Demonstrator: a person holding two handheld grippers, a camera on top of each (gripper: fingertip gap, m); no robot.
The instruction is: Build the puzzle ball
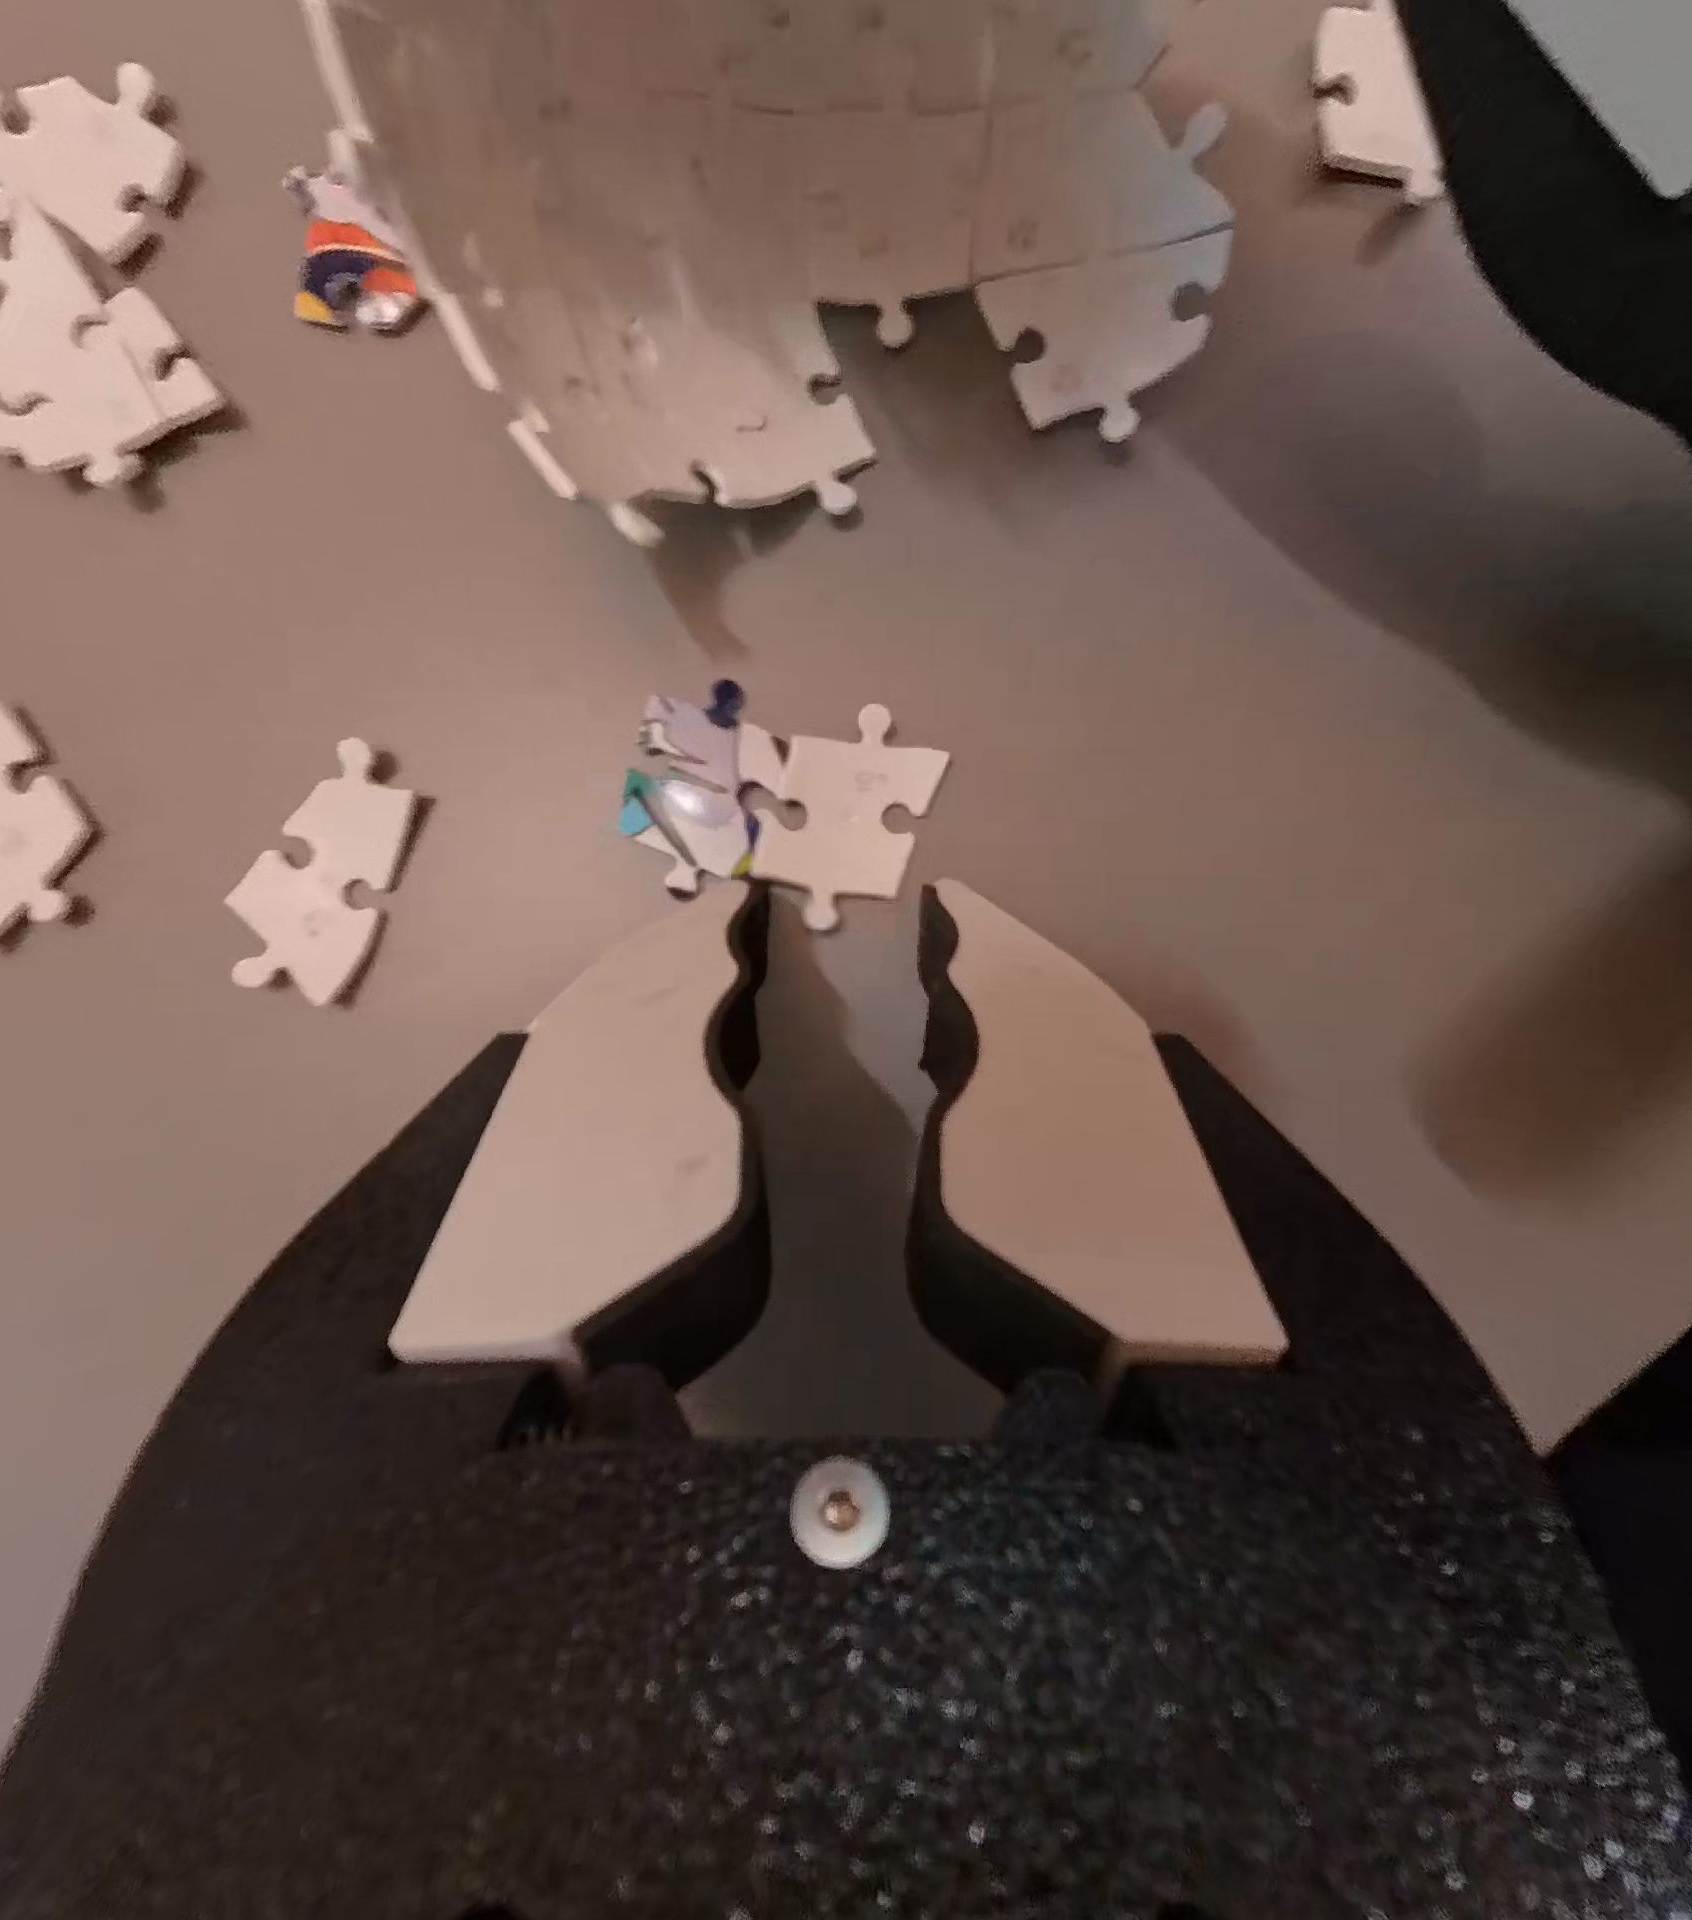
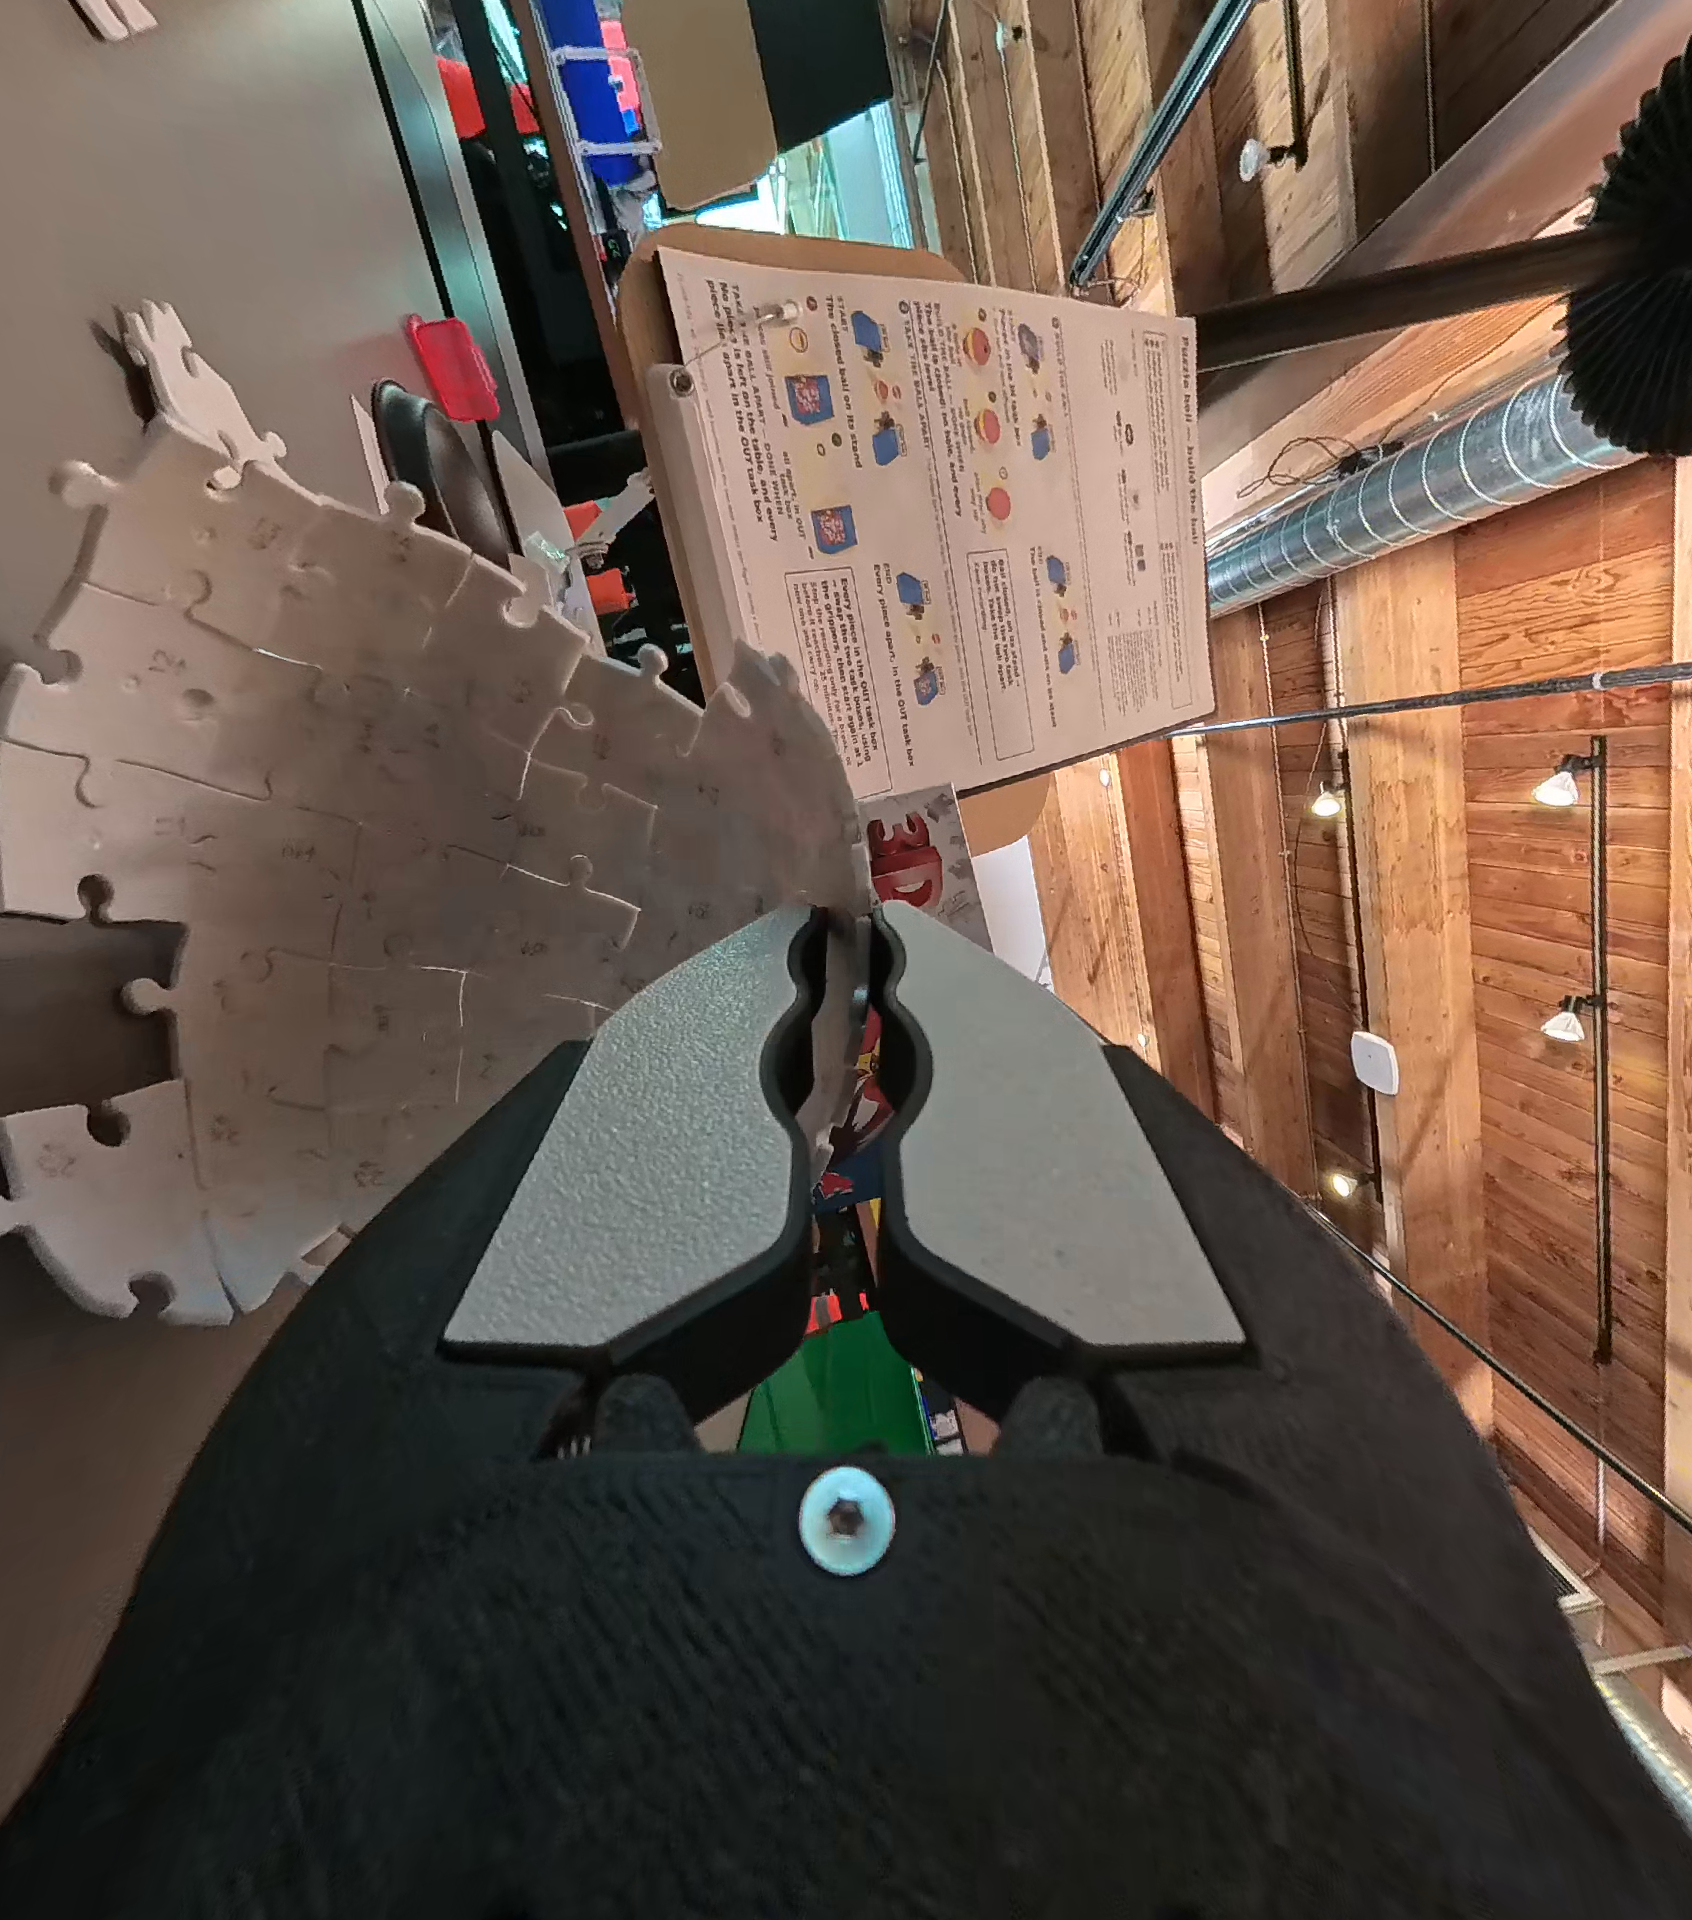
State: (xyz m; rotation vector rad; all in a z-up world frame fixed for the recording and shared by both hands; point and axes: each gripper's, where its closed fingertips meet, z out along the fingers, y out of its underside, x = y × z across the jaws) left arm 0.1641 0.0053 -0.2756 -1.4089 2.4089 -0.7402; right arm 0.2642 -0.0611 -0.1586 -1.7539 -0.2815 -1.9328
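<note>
Grey-brown desk (image 1: 198, 1195) carries scattered pale puzzle pieces, white backs up. Left tongs (image 1: 842, 904) stand apart, empty, tips just short of a white piece (image 1: 852, 821) that touches a printed piece (image 1: 696, 800) to its left. Ahead of them rests the partly built puzzle ball (image 1: 717, 260), a curved shell. Right tongs (image 2: 847, 920) are clamped on that shell's (image 2: 385, 831) edge; beyond them stands an instruction sheet (image 2: 935, 520) before wooden walls.
</note>
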